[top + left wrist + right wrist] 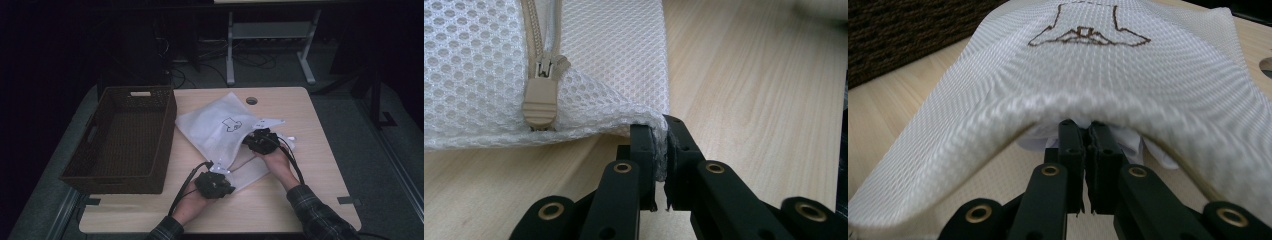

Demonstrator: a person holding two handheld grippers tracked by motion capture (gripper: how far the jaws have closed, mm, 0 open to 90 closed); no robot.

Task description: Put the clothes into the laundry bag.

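High view, left to right: a brown woven basket [120,137] stands on the counter [310,165]. Just beside it lies a white mesh laundry bag [215,127]. The left hand-held gripper [216,172] is clamped on the bag's near corner, beside the beige zipper pull [540,97]. The right hand-held gripper [257,140] is clamped on the bag's raised edge.

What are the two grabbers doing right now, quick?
Left gripper: shut on a corner of the mesh bag.
Right gripper: shut on white cloth at the bag's open edge.
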